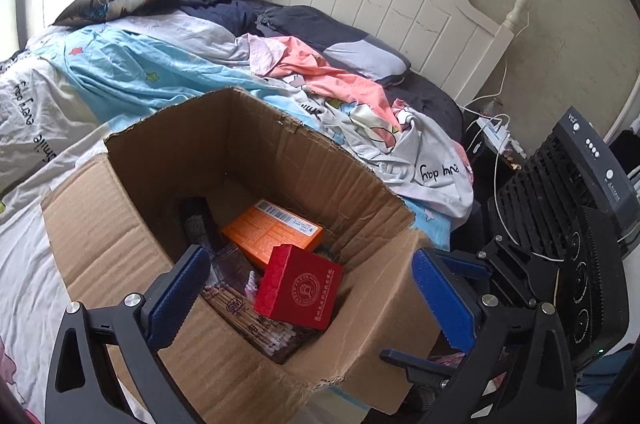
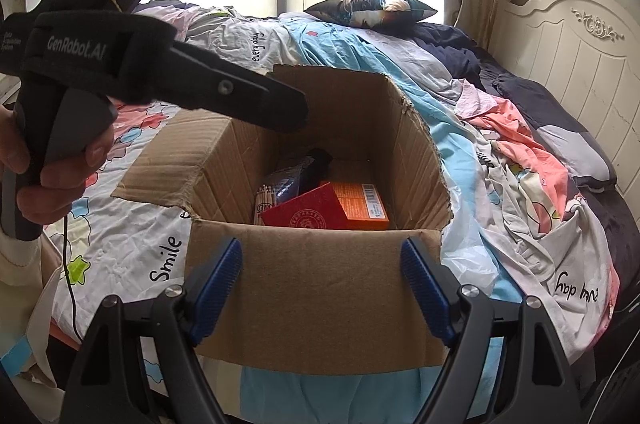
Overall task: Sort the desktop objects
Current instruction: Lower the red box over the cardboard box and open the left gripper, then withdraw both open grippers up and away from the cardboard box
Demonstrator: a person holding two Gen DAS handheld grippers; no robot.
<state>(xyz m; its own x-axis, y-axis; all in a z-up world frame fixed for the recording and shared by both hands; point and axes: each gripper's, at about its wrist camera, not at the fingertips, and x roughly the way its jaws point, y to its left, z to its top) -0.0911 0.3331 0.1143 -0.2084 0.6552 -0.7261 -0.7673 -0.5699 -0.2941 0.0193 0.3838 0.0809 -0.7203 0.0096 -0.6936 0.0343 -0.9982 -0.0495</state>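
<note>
An open cardboard box (image 1: 120, 244) (image 2: 320, 260) sits on the bed. Inside lie a red box (image 1: 300, 290) (image 2: 308, 214), an orange box (image 1: 272, 228) (image 2: 362, 207), a pack of thin wooden sticks (image 1: 260, 332) (image 2: 265, 197) and a dark pouch (image 1: 196, 220) (image 2: 316, 163). My left gripper (image 1: 310, 298) hovers open over the box's near corner, above the red box and holding nothing. In the right wrist view the left gripper (image 2: 294, 115) reaches over the box's left flap, held by a hand (image 2: 44, 179). My right gripper (image 2: 322, 288) stands open and empty before the box's front wall.
Rumpled quilt (image 2: 520, 191) and clothes cover the bed around the box. A white headboard (image 1: 380, 3) and a pillow (image 2: 372, 8) lie beyond. A black tower appliance (image 1: 576, 224) and a power strip with cables (image 1: 496, 131) stand right of the bed.
</note>
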